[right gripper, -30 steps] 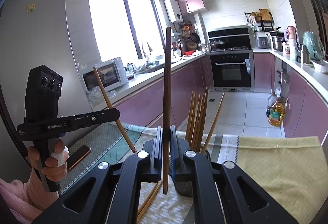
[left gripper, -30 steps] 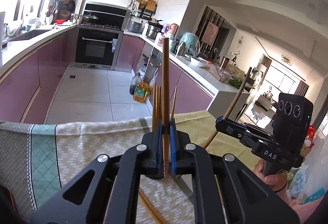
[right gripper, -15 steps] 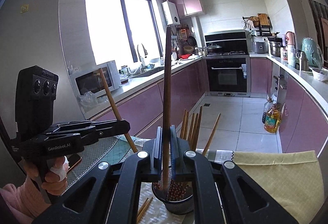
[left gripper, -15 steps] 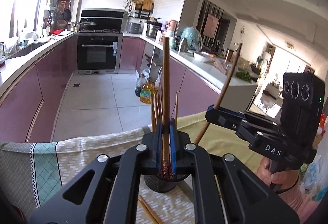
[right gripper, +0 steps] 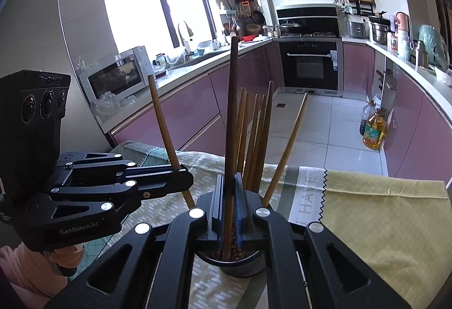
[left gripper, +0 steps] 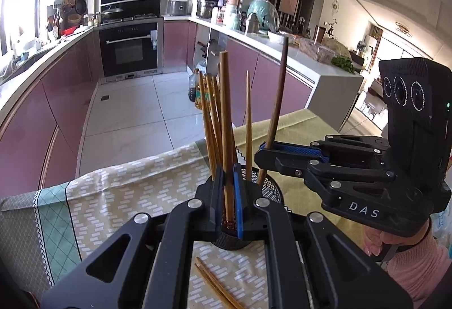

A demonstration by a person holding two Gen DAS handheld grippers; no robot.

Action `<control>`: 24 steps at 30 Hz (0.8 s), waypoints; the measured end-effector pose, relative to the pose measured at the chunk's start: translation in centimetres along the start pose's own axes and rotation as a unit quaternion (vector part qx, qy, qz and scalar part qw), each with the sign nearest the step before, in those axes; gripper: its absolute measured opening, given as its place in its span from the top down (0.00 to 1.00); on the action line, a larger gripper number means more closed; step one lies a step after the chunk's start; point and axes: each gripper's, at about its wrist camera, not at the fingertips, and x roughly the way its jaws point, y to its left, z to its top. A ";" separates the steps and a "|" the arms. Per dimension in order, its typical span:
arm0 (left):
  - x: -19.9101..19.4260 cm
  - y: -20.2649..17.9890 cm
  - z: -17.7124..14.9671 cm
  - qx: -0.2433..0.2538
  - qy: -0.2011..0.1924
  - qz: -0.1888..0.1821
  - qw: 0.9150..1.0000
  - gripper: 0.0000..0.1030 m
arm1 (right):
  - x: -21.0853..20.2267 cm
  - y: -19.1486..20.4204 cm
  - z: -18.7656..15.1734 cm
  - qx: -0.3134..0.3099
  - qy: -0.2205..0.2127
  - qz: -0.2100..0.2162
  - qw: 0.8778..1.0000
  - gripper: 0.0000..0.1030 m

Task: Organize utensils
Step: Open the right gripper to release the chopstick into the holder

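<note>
1. My left gripper (left gripper: pixel 228 197) is pinching one light brown chopstick (left gripper: pixel 226 122) between its blue pads, and the stick stands nearly upright.
2. That chopstick's lower end is down inside the black mesh holder (left gripper: pixel 271 190), which stands on the patterned tablecloth (left gripper: pixel 135 190) just past my fingers.
3. My right gripper (right gripper: pixel 230 205) is pressed onto a darker brown chopstick (right gripper: pixel 232 111), also close to upright.
4. In the right wrist view, the dark stick's lower end reaches down into the same holder (right gripper: pixel 248 266), right under the jaws.
5. Each gripper shows up in the other's camera: the right one (left gripper: pixel 264 152) comes in from the right of the left wrist view with its dark stick (left gripper: pixel 278 99) leaning into the holder, and the left one (right gripper: pixel 183 176) comes in from the left of the right wrist view with its lighter stick (right gripper: pixel 163 128).
6. Several more chopsticks (right gripper: pixel 254 136) already stand bunched in the holder, and one (right gripper: pixel 288 147) leans out to the right.
7. A pair of loose chopsticks (left gripper: pixel 214 283) lies flat on the cloth on the near side of the holder, under my left gripper.
8. A plain yellow-green cloth (right gripper: pixel 381 210) covers the table to the right of the patterned one.
9. A pink sleeve (left gripper: pixel 418 266) shows below the right gripper's handle.
</note>
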 end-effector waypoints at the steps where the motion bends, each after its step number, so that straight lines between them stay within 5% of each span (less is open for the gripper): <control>1: 0.4 0.2 0.0 -0.001 0.004 0.000 1.000 0.93 | 0.3 -0.1 -0.1 0.002 0.004 -0.001 1.000 0.94; 12: 2.9 1.2 -0.1 -0.021 0.019 0.001 1.000 0.92 | 1.4 -1.0 -0.3 0.027 0.009 -0.008 1.000 0.88; 15: 3.2 1.4 -0.3 -0.031 0.022 -0.005 0.999 0.89 | 1.1 -1.3 -0.4 0.033 0.003 -0.005 0.999 0.77; 24: 1.3 2.0 -2.8 -0.047 -0.005 0.000 0.999 0.74 | -0.6 -0.5 -1.4 0.026 -0.011 0.006 1.000 0.68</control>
